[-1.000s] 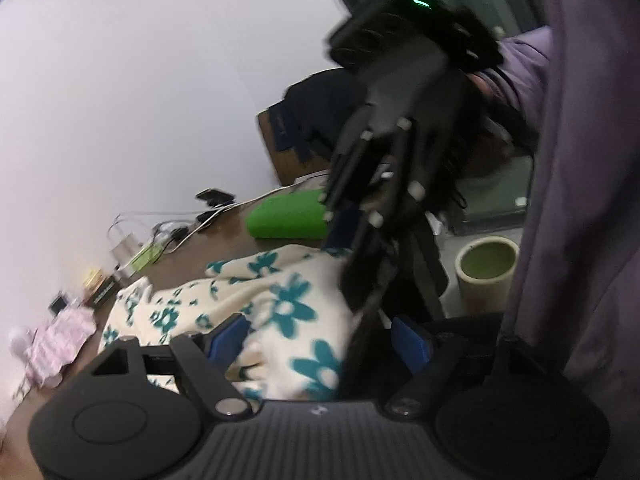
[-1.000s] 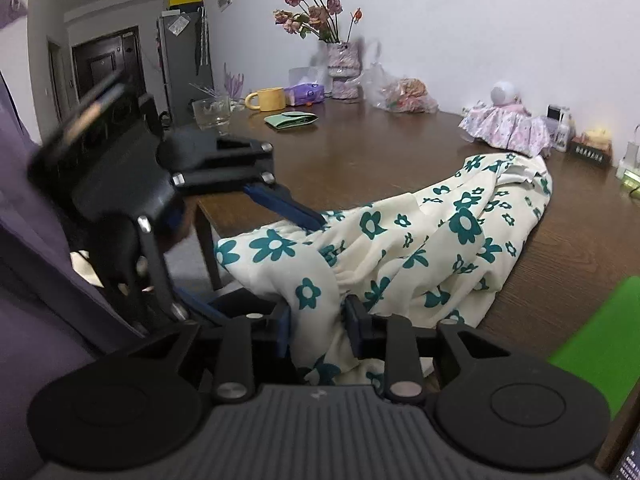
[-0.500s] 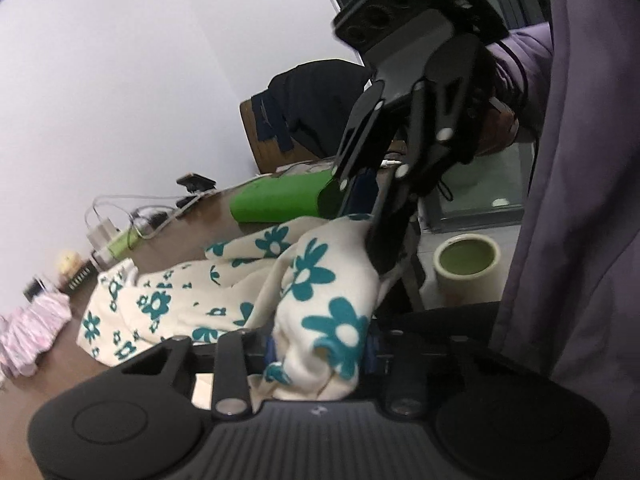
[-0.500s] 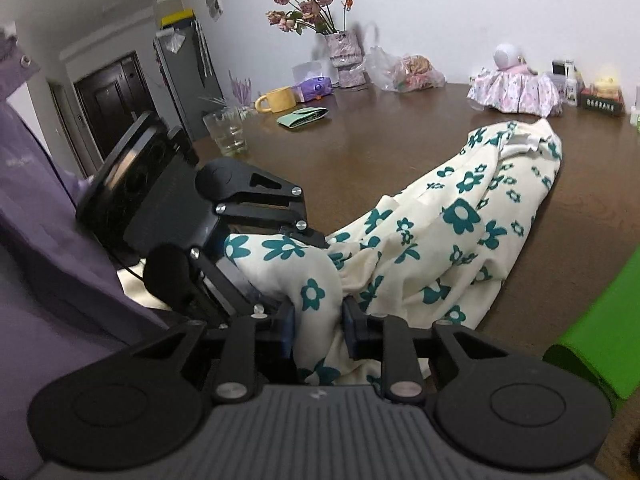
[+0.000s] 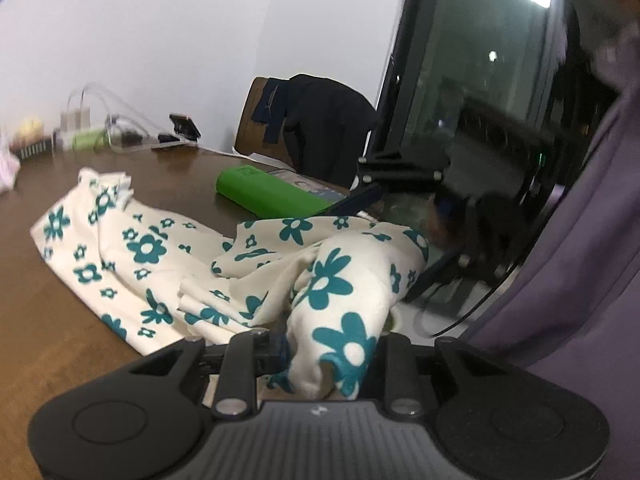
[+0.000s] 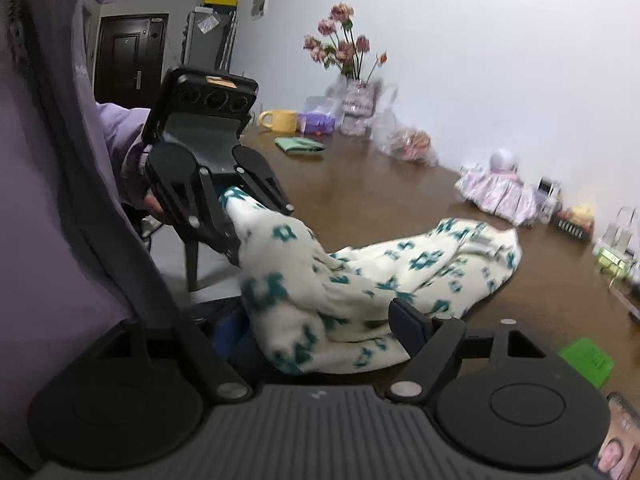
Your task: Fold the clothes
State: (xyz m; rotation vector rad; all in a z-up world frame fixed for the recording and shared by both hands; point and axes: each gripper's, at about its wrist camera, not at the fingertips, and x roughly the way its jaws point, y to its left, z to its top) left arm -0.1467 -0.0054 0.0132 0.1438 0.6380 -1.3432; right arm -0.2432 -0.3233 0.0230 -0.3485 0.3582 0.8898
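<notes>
Your left claw (image 5: 328,360) is closing, its pads pressing a bunched end of the floral garment (image 5: 160,256) just off the near edge of the table (image 5: 48,328). Your right claw (image 6: 320,332) is opening wide; a fold of the same cloth lies loosely between its fingers, and the pads do not press it.

The garment trails from that near edge diagonally across the wood toward the far side, crumpled and partly doubled over itself.

Containers: a vase (image 6: 356,108) holding pink flowers stands along the far wall edge, with a yellow mug (image 6: 280,120) beside it; what is in the mug you cannot tell. A clear plastic bag (image 6: 408,140) sits next to the vase with something reddish inside, too blurred to name.

A green box (image 5: 268,196) lies near the table's right end, just beyond the cloth. A doll in a pink dress (image 6: 500,188) and small clutter line the far edge. Bare wood lies open between the garment and the vase, and to the cloth's left in the left wrist view.
</notes>
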